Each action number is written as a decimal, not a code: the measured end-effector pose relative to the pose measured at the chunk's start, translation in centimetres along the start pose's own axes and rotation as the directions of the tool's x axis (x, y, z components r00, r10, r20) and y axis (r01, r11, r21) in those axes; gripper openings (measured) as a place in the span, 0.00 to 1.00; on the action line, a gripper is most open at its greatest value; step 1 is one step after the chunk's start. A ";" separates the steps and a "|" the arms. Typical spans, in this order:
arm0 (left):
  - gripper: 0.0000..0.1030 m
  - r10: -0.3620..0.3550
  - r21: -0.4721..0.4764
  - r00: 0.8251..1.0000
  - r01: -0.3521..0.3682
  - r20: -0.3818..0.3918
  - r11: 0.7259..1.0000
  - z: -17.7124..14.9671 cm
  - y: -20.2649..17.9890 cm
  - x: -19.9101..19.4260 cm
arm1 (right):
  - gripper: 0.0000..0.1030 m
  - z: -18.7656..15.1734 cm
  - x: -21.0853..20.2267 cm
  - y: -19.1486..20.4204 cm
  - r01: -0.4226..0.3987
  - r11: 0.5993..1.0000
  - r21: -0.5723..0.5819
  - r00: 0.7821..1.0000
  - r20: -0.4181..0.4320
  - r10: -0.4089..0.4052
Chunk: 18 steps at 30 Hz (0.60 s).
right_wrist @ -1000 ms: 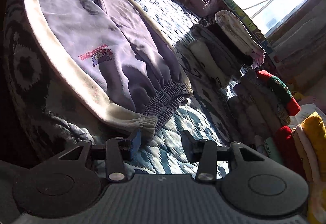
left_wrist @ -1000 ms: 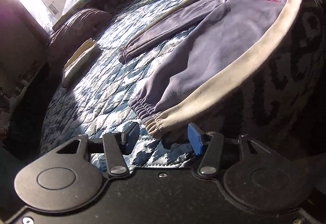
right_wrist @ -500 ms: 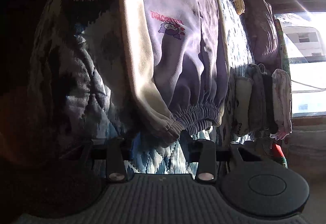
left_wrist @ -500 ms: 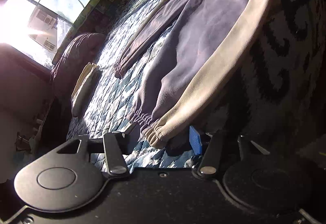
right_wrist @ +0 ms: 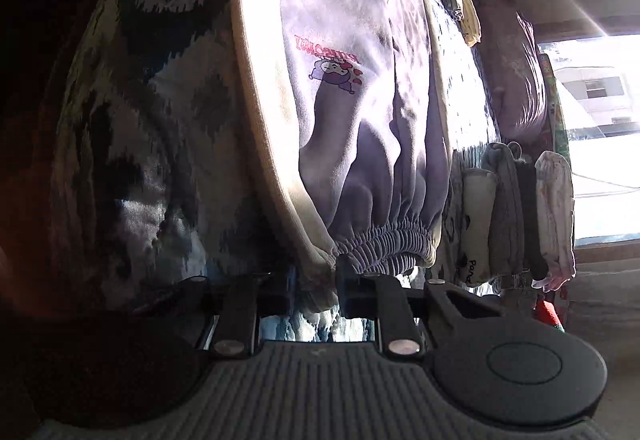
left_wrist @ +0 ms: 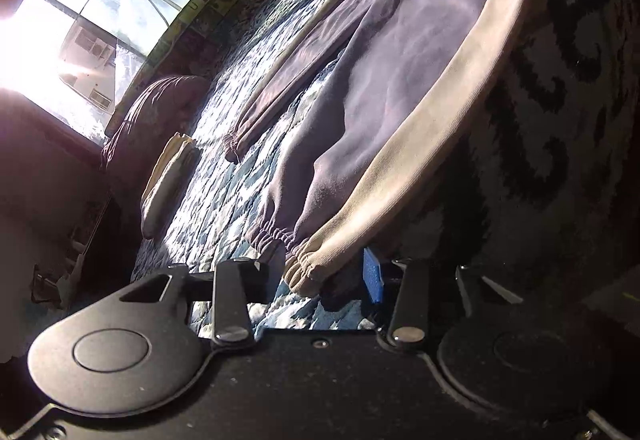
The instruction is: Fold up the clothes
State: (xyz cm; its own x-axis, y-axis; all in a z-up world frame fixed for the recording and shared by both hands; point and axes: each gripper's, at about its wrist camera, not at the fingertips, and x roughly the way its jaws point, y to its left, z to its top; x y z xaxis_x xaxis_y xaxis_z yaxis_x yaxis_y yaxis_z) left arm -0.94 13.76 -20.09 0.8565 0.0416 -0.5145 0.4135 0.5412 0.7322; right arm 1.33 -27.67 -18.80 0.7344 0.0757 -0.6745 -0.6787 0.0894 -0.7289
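While sunlight is pouring through the window [left_wrist: 100, 27], we are listing one pair of lilac sweatpants [left_wrist: 400, 51], lying spread flat on the blue patterned quilt [left_wrist: 224, 191] of a bed, both legs extended, a cream side stripe [left_wrist: 432, 135] running down the outer seam and a pink cartoon print [right_wrist: 332, 67] sitting near the hip.

Left gripper [left_wrist: 320, 280]: we are holding it wide open, its two fingers standing on either side of the nearer leg's elastic ankle cuff [left_wrist: 304, 268], the blue pad [left_wrist: 374, 278] showing apart from the cloth; nothing is being squeezed.

Right gripper [right_wrist: 316, 288]: we are pinching it nearly closed on the cream corner of the elastic waistband [right_wrist: 384, 240], cloth filling the narrow gap between the fingers.

Further items: a dark-and-white patterned blanket [right_wrist: 132, 127] is lying alongside the striped seam toward the bed's edge; a stack of folded garments [right_wrist: 516, 215] is sitting just beyond the waistband by the window; a small folded cream piece [left_wrist: 168, 179] is resting on the quilt beyond the ankle cuffs; a brownish pillow [left_wrist: 156, 111] is lying under the window.
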 end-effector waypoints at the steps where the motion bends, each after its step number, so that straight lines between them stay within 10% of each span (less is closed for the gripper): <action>1: 0.23 0.003 0.006 1.000 -0.003 -0.005 1.000 0.0 -0.1 0.1 | 0.20 -0.1 -0.2 -0.4 -0.002 0.999 0.036 1.000 0.006 0.002; 11: 0.08 -0.030 -0.079 0.999 0.032 0.028 0.996 1.3 4.3 -0.4 | 0.18 -1.7 -1.2 -5.9 -0.086 0.905 0.417 0.995 0.088 0.054; 18: 0.08 0.003 -0.231 0.999 0.009 0.052 0.973 5.5 12.0 4.0 | 0.16 -3.4 1.4 -13.2 -0.096 0.723 0.684 0.993 0.115 0.023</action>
State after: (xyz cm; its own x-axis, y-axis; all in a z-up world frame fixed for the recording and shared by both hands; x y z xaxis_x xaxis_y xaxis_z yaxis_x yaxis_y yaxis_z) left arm 9.16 15.78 -10.94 0.8727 -0.0004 -0.4883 0.3386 0.7211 0.6045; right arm 11.34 -32.10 -10.49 0.7145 0.1911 -0.6731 -0.5575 0.7368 -0.3825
